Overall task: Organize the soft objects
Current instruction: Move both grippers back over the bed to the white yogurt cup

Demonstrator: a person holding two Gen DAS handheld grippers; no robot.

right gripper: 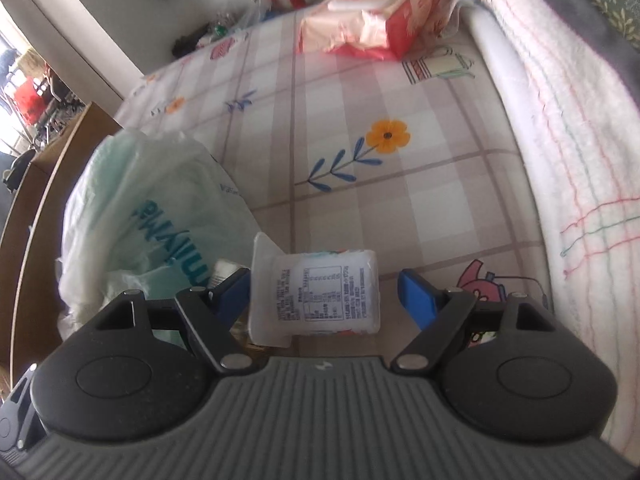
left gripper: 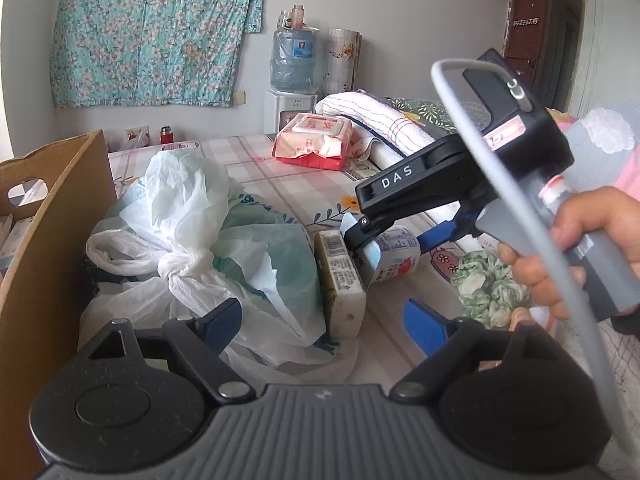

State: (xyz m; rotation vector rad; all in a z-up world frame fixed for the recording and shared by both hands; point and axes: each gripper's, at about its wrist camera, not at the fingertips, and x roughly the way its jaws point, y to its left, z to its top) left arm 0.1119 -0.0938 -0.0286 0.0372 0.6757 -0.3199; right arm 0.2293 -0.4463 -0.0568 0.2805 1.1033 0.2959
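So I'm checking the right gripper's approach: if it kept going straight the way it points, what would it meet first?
Most likely the small white tissue pack. It lies between the right gripper's open fingers, on the checked tablecloth. The left finger looks very near it; contact is unclear.

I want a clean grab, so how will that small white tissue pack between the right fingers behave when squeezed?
The tissue pack looks soft and film-wrapped, so it will probably dent and may slip. It seems light. Its rounded ends suggest it could roll on the tablecloth.
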